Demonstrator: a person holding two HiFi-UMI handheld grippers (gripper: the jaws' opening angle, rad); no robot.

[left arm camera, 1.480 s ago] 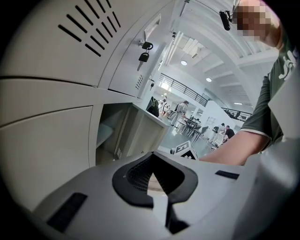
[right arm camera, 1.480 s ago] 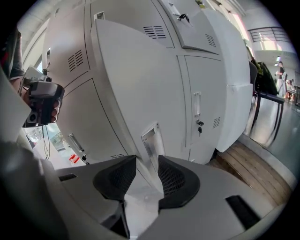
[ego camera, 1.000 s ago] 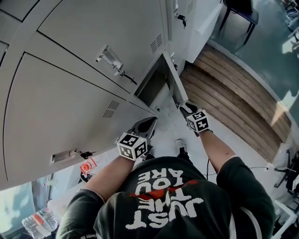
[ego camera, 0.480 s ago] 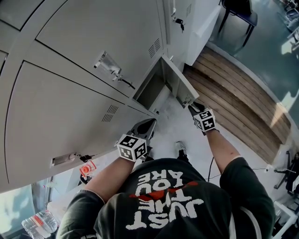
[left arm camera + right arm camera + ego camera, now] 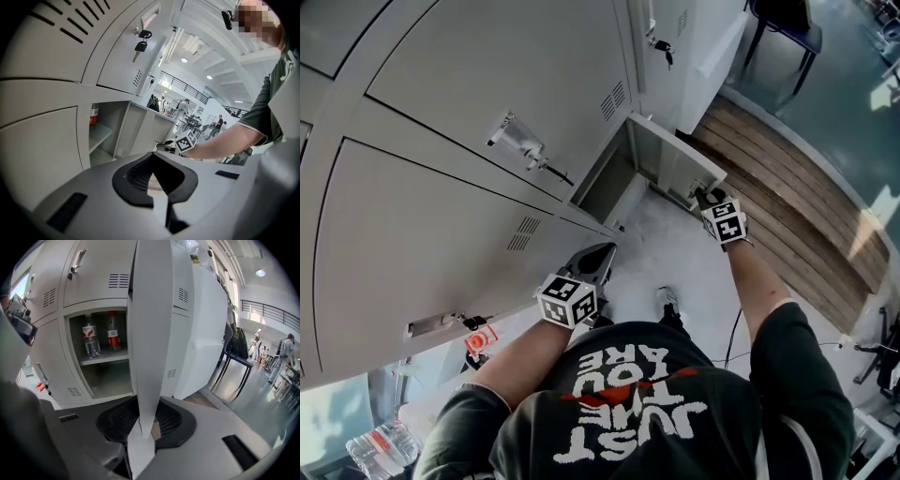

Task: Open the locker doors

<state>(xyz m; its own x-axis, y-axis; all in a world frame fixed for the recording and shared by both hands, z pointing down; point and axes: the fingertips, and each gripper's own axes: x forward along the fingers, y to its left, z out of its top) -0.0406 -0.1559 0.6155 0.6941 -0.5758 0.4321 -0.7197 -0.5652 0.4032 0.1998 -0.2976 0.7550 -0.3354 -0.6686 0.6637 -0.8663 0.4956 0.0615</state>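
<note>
Closing right gripper [image 5: 142, 423] jaws are set astride the free edge of the locker door [image 5: 149, 333], judged thin, stiff, light and slick; left gripper [image 5: 154, 174] jaws are parted, empty.

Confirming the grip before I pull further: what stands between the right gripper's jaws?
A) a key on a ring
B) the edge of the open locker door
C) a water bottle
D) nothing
B: in the right gripper view the edge of the locker door runs straight down between the closing jaws of the right gripper, while the bottles stand back on the locker's shelf.
</note>
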